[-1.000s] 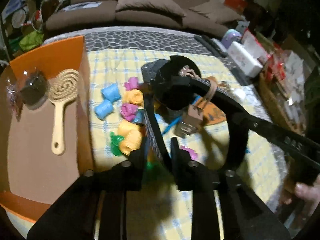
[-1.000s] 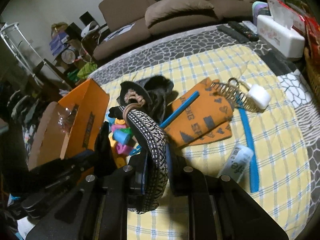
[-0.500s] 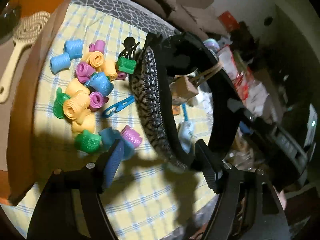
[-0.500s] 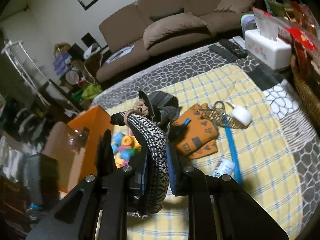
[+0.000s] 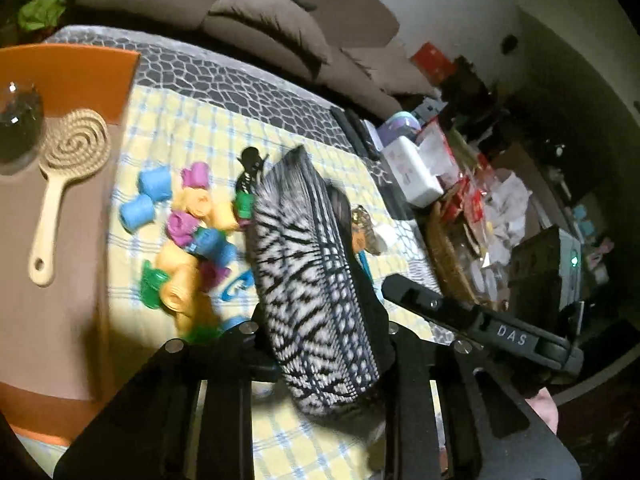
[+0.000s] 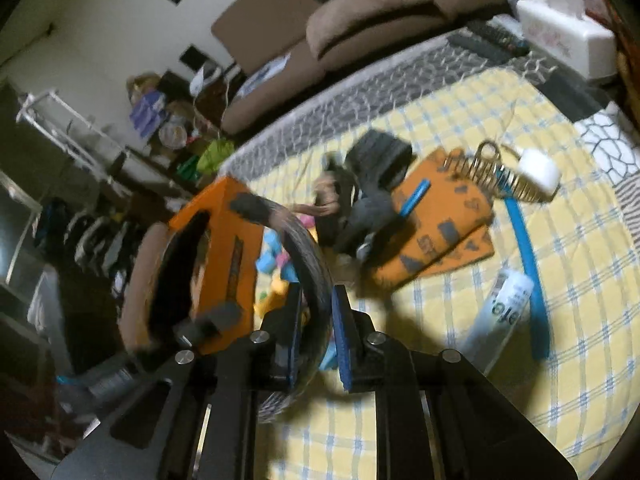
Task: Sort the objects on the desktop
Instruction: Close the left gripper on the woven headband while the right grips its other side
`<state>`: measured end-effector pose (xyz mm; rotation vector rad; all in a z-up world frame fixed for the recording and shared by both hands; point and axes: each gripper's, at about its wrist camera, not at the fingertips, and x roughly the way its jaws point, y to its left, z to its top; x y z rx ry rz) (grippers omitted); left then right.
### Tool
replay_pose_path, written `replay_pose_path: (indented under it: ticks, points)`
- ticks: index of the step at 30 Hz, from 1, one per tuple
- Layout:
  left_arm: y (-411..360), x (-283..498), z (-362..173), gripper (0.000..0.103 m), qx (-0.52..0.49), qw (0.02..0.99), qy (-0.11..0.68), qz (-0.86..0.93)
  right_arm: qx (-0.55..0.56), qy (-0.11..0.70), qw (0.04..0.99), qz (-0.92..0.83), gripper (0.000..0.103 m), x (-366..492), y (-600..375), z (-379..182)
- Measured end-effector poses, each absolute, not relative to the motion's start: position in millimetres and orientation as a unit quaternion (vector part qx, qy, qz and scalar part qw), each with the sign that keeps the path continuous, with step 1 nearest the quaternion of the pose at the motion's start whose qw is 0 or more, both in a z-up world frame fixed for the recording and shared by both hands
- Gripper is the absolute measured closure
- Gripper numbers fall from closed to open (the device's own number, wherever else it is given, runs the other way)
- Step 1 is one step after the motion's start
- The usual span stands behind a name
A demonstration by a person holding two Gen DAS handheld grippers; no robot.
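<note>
The right gripper's (image 6: 314,334) fingers are clamped on the rim of a black-and-white patterned fabric headband (image 5: 308,280), which curves up and over toward the left. The left gripper's (image 5: 320,344) fingers sit wide apart either side of the same band, and from the left wrist view I honestly can't tell if they're touching it or just framing it. So the headband is up in the air above the yellow checked cloth on the desk (image 6: 460,400), right next to the orange cardboard box (image 6: 228,248). Looks to me like we're mid-carry on the "put the hair stuff in the box" step, since a cream spiral-head hairbrush (image 5: 64,184) is already lying inside. The pile of coloured foam hair rollers (image 5: 188,240) and the orange patterned cloth (image 6: 440,232) are on the desk, not sorted yet. Next move, I'd guess: swing the band over the box opening, get it low, then let the right fingers open. It's springy and wide, so it might catch on the box wall or flip out if dropped from too high.
</note>
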<state>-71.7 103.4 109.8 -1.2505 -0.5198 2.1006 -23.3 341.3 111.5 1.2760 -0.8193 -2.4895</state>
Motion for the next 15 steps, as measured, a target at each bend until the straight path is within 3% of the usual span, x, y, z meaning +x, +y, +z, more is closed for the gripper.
replay_pose_path:
  ticks: [2, 6, 15]
  points:
    - [100, -72, 105, 0.1, -0.48, 0.313, -0.2, 0.795, 0.444, -0.272, 0.114, -0.846, 0.087, -24, 339, 108]
    - [96, -69, 107, 0.1, -0.482, 0.313, -0.194, 0.795, 0.45, -0.269, 0.082, -0.847, 0.069, -24, 347, 103]
    - [100, -64, 109, 0.1, -0.489, 0.322, -0.179, 0.79, 0.478, -0.306, 0.042, -0.822, 0.067, -42, 363, 61]
